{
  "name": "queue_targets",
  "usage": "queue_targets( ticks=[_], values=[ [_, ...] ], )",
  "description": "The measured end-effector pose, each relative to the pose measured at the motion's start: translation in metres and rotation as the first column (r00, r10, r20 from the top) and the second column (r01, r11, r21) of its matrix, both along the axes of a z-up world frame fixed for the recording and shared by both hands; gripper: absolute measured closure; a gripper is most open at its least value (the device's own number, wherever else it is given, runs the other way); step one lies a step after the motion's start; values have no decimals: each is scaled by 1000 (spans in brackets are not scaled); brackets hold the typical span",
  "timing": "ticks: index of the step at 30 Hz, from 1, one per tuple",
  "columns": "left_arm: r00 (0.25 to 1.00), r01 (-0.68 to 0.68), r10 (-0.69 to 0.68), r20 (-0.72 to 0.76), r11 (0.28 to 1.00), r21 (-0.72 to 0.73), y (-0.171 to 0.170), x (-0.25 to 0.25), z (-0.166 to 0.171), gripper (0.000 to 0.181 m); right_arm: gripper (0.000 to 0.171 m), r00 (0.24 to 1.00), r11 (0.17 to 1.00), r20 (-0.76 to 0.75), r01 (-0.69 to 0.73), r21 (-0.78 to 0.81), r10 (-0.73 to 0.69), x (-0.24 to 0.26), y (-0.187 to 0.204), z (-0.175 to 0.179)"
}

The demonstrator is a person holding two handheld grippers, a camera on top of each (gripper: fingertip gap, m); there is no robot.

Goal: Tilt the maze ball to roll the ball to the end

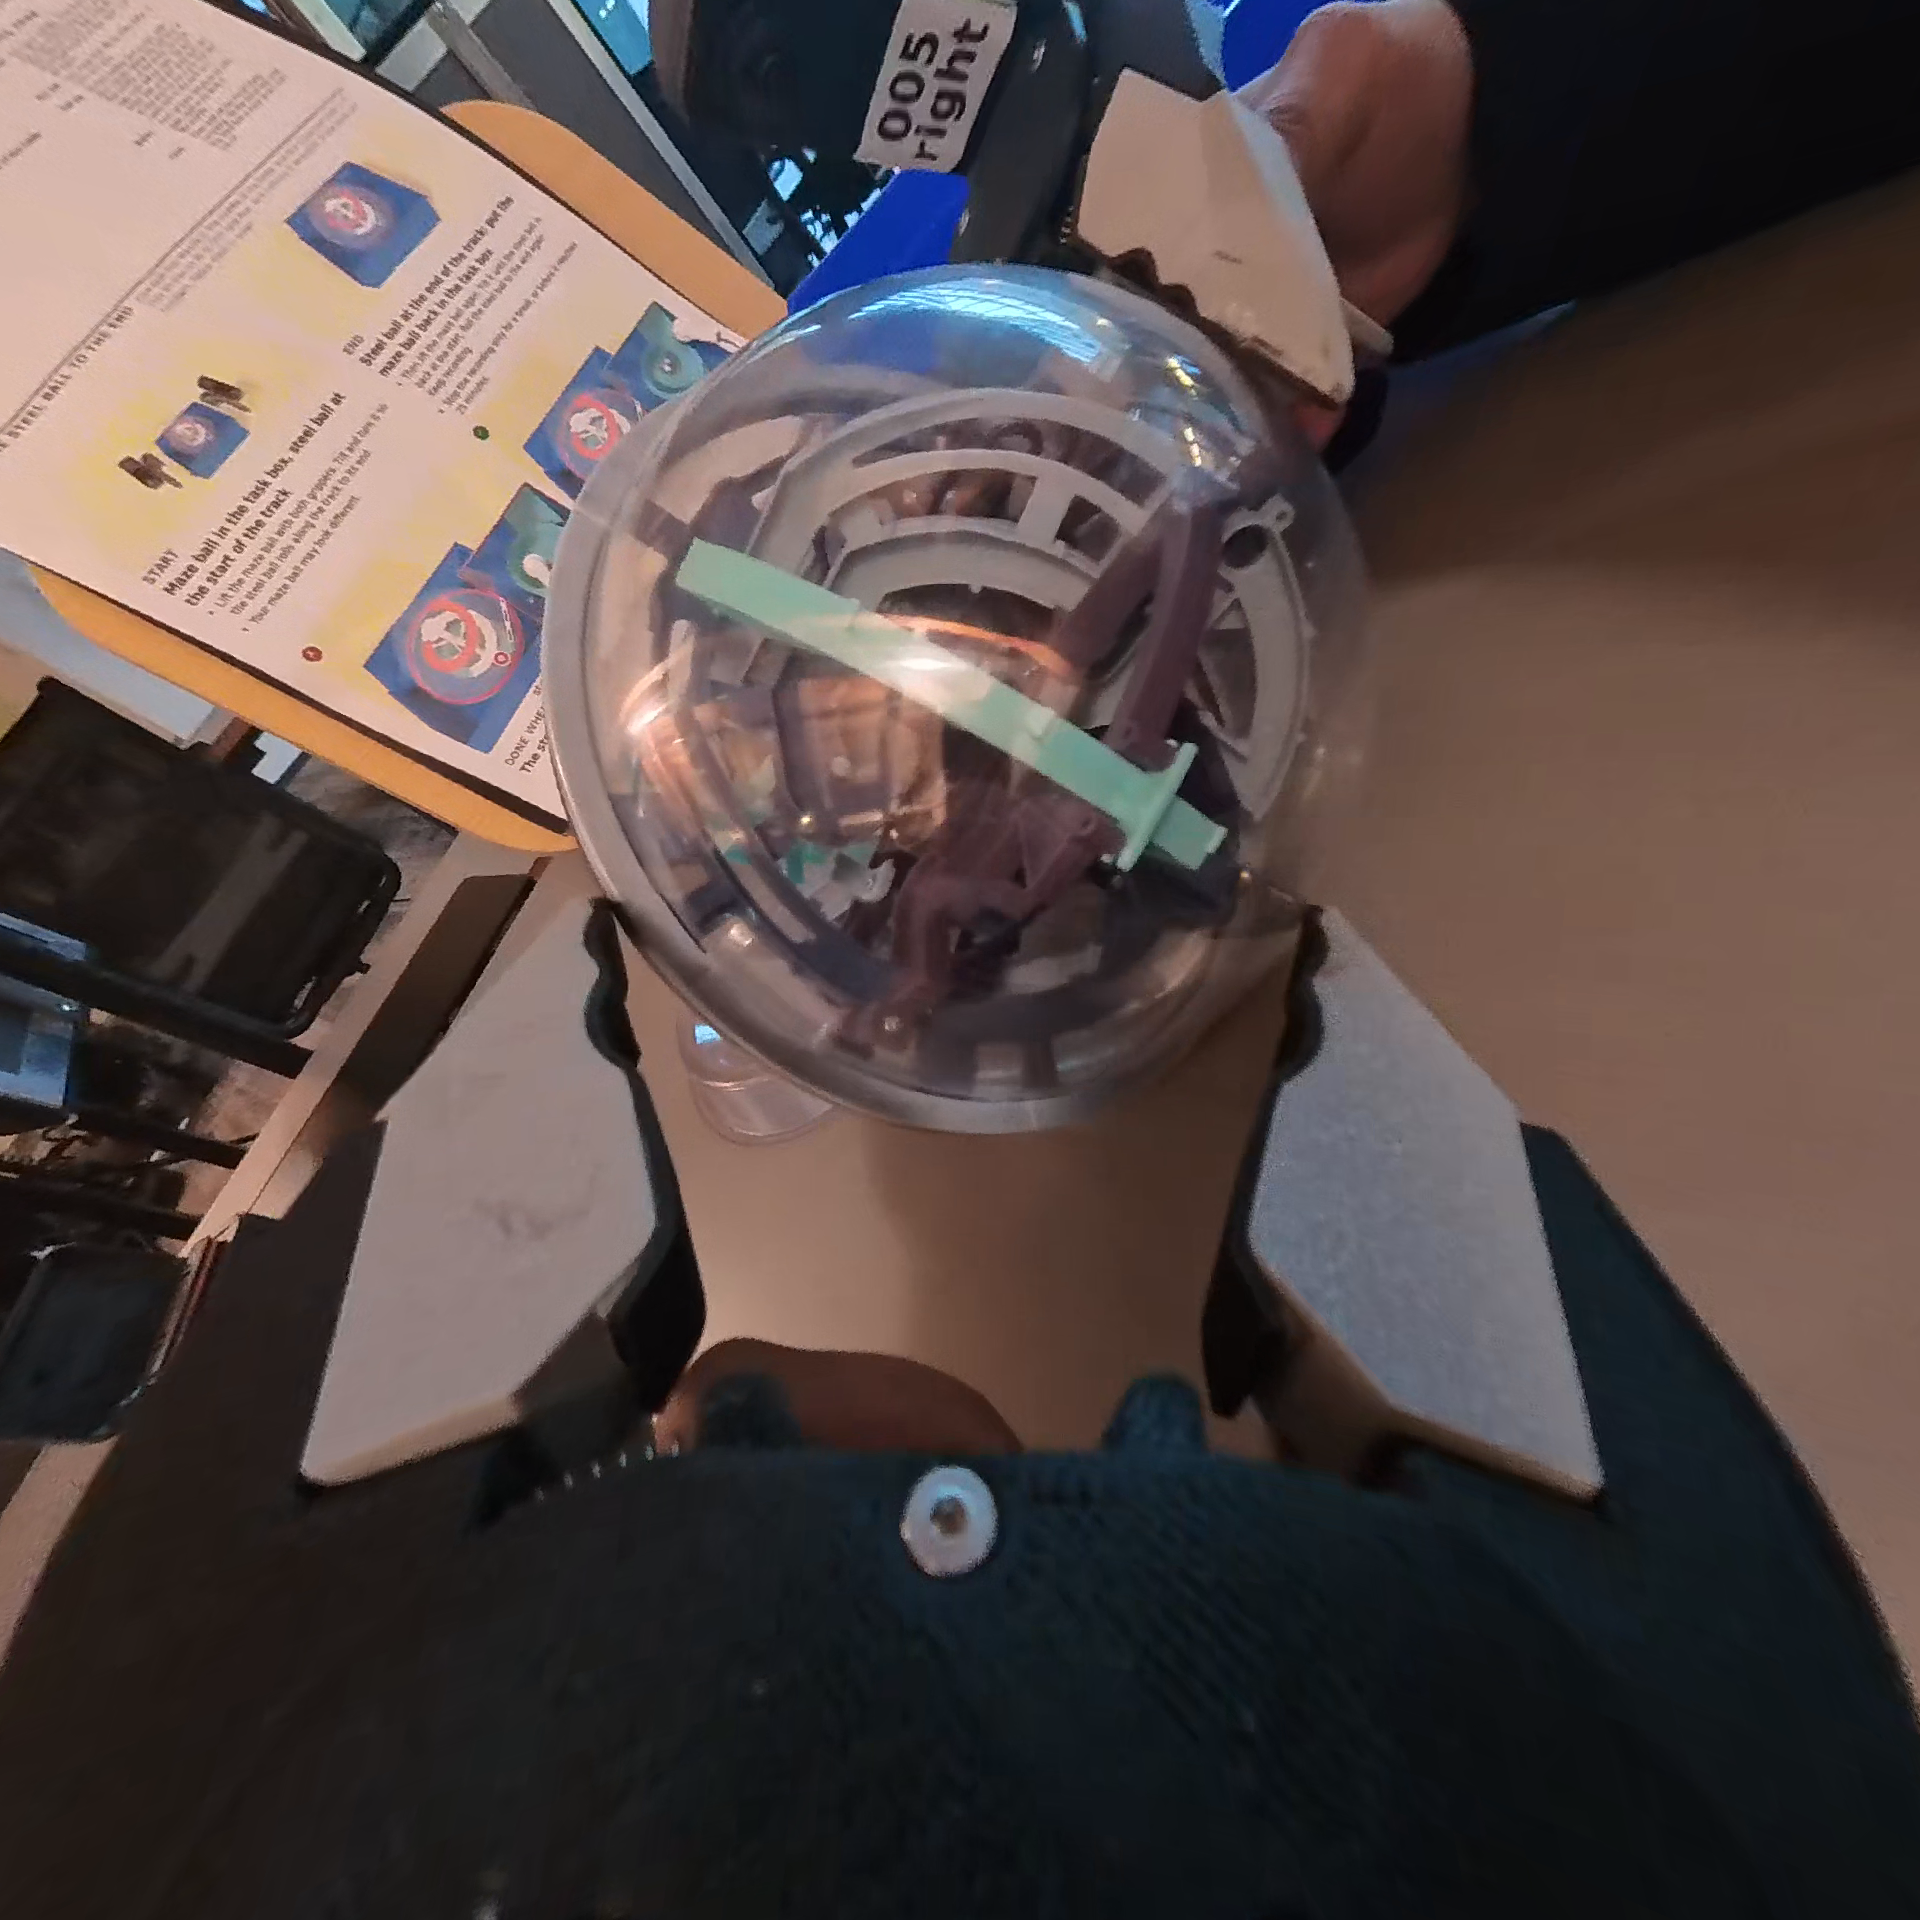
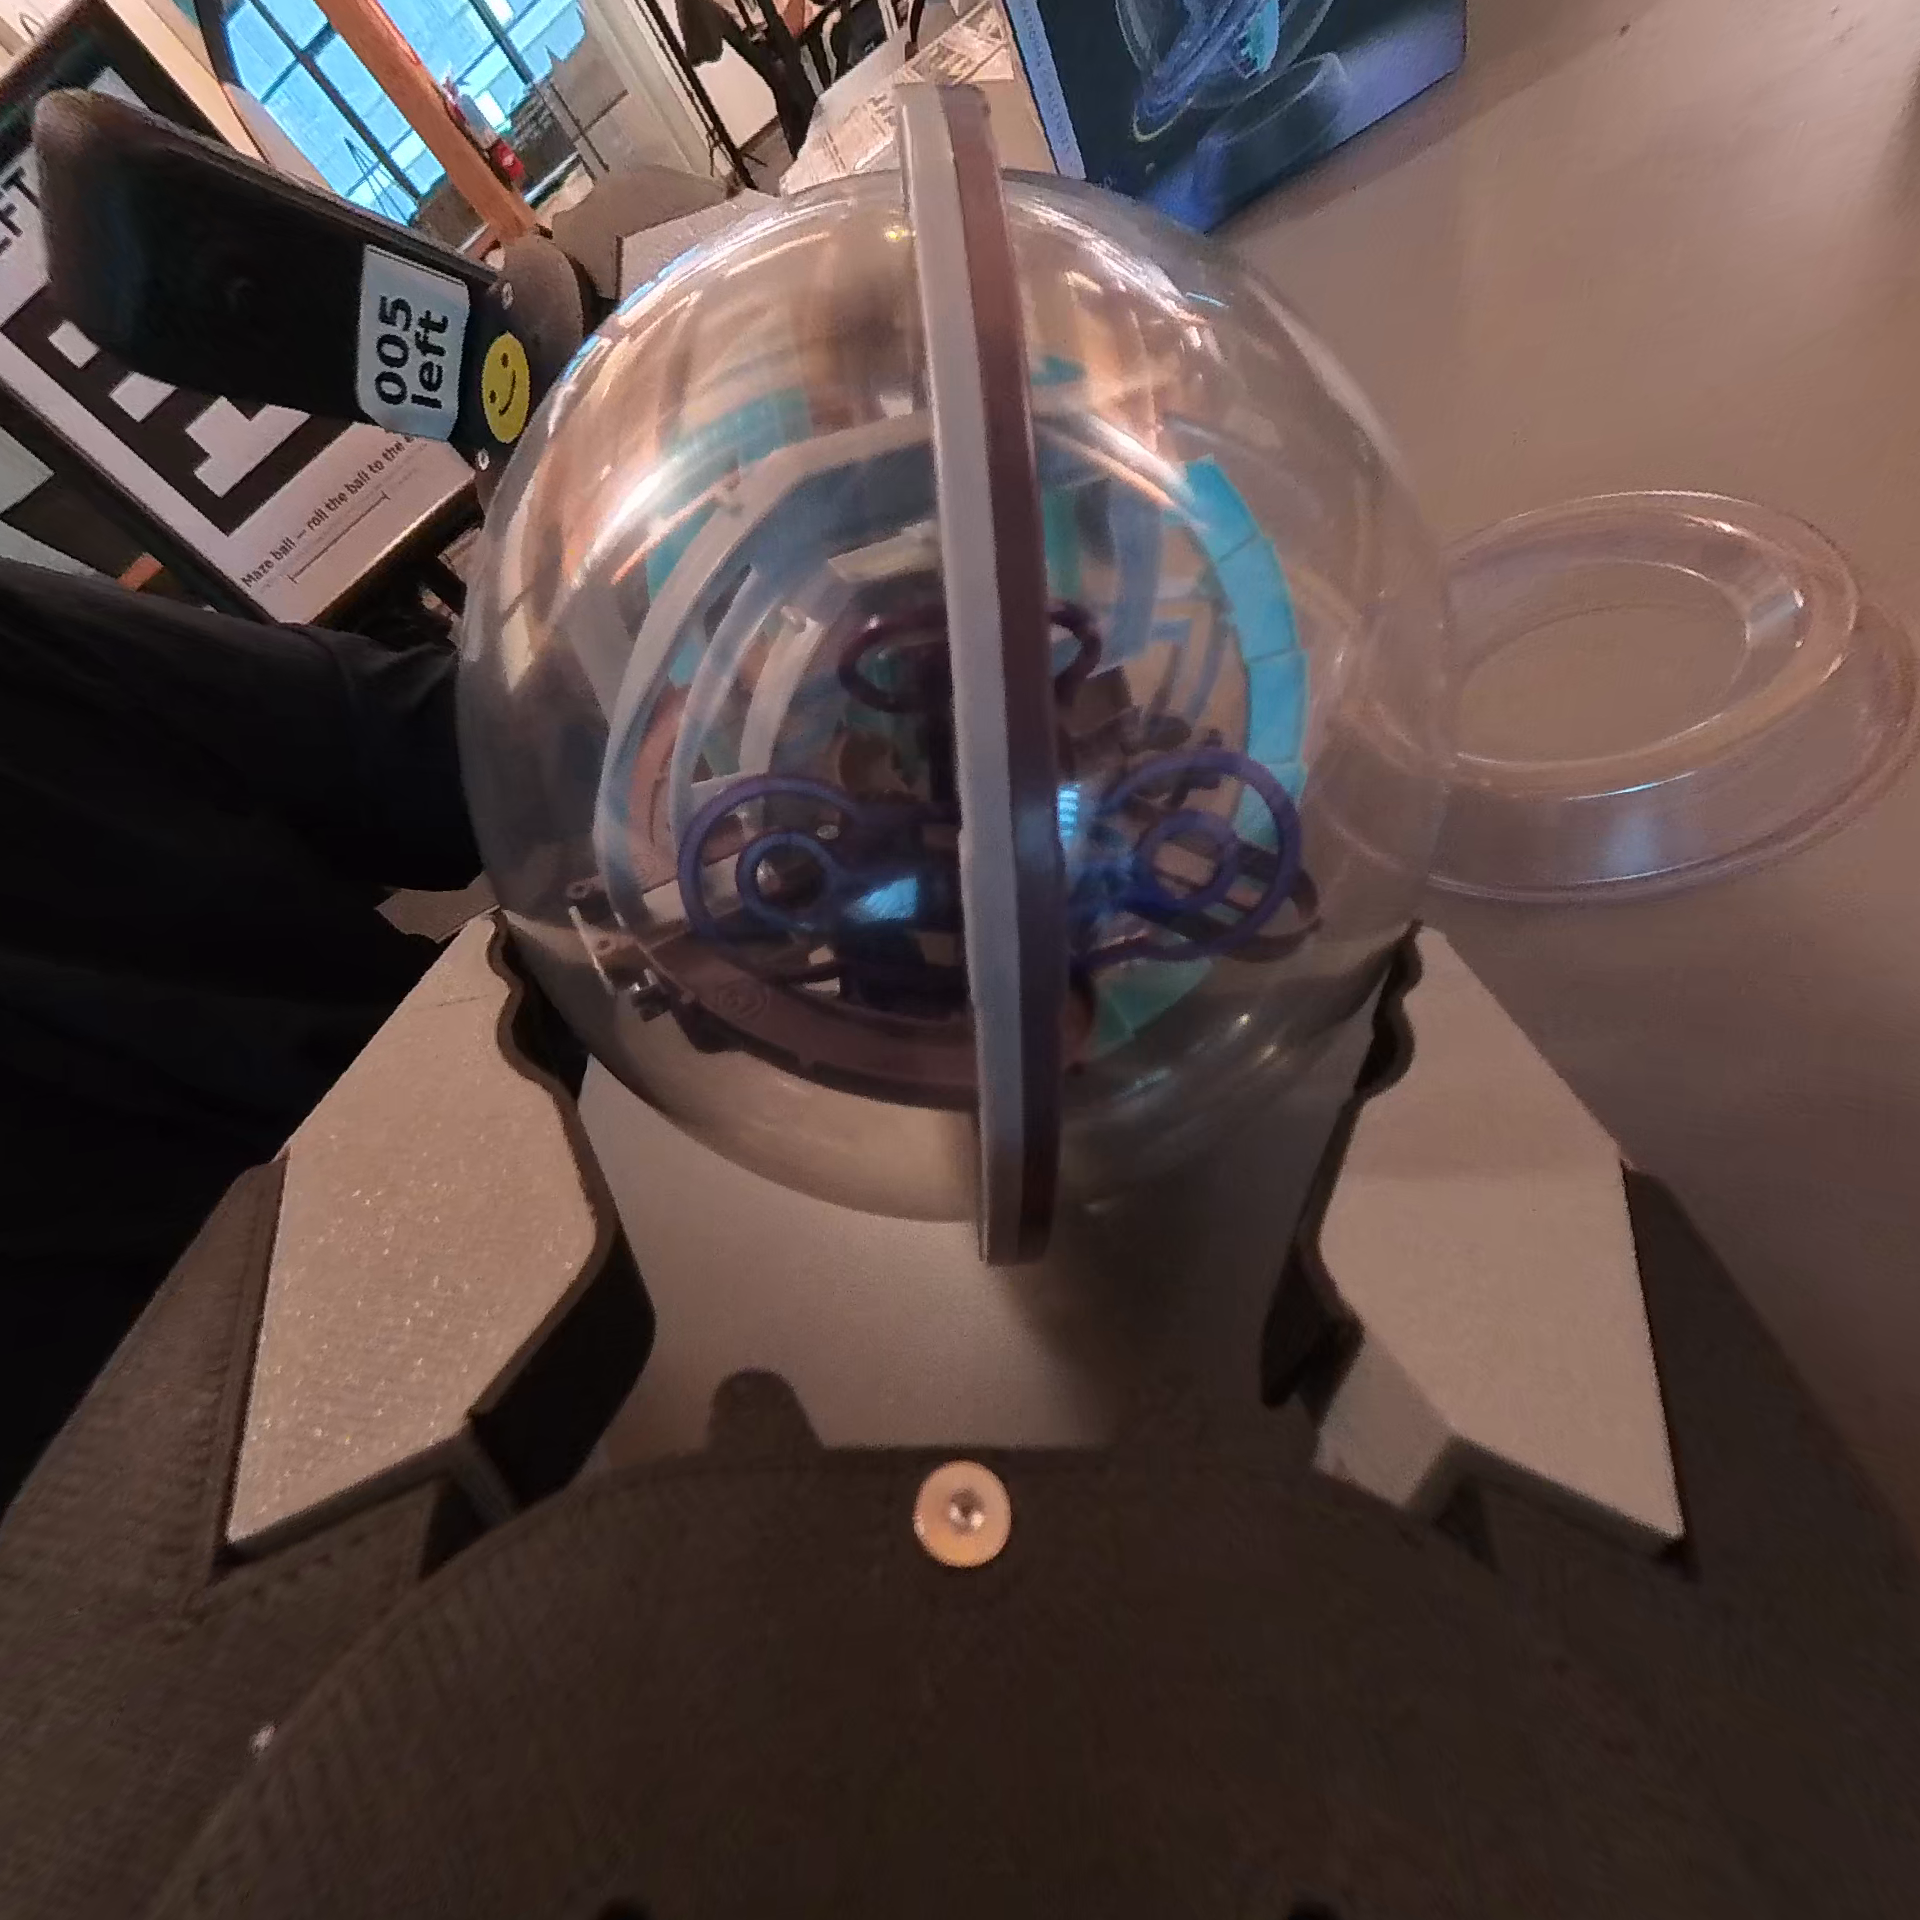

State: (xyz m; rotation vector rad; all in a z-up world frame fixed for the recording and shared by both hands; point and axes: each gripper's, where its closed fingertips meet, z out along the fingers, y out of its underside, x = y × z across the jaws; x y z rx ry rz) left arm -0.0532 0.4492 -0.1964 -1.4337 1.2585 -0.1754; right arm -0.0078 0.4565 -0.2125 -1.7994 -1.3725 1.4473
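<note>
A: Item one, maze ball (image 2: 831, 675): clear shell, grey equator ring edged dark purple, tracks inside in turquoise, violet-blue and grey.

B: From the left wrist view, the same maze ball (image 1: 935, 675): mint-green bar, plum and grey parts.

A: Right gripper (image 2: 956, 977): black body, pale grey speckled pads.

B: Left gripper (image 1: 951, 935): black, off-white pads.

A: Table (image 2: 1662, 1351): plain beige. Stand ring (image 2: 1662, 707): colourless, transparent.

B: Instruction sheet (image 1: 312, 364): white with yellow patches, blue photos.

A: Box (image 2: 1247, 94): dark blue, pale blue sphere print.
</note>
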Motion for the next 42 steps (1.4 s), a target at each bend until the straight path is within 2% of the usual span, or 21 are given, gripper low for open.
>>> queue_targets(
  ticks=[3, 8, 10, 13, 16, 19, 30, 42],
  values=[
    [1000, -9, 8, -11, 1000, -17, 1, -1, -3, 59, 20, 1000, 998, 3, 11, 61, -12, 3, 3, 2],
    [1000, -3, 3, -22, 1000, -30, 0, 1, -7, 58, 16, 997, 958, 41, 47, 282, -61, 17, 16, 7],
    [1000, -7, 6, -19, 999, -35, 1, 0, -7, 59, 15, 996, 915, 61, 33, 402, -63, 21, 17, 6],
    [1000, -7, 6, -14, 999, -40, 1, 0, -7, 60, 16, 992, 806, 102, 3, 592, -79, 24, 19, 2],
    [1000, -11, 11, -4, 998, -56, 3, -1, -8, 62, 33, 991, 744, 115, -27, 668, -67, 20, 15, -3],
    [999, -25, 28, 30, 996, -87, 8, -2, -7, 65, 29, 989, 730, 116, -14, 683, -90, 16, 21, -8],
    [992, 3, 26, 127, 975, -224, 16, -2, -13, 65, 31, 998, 828, 27, 29, 560, -53, 12, 26, -3],
    [986, -10, 61, 155, 952, -307, 21, -4, -17, 62, 32, 998, 881, -5, 64, 469, -70, 7, 28, 0]
  ],
)
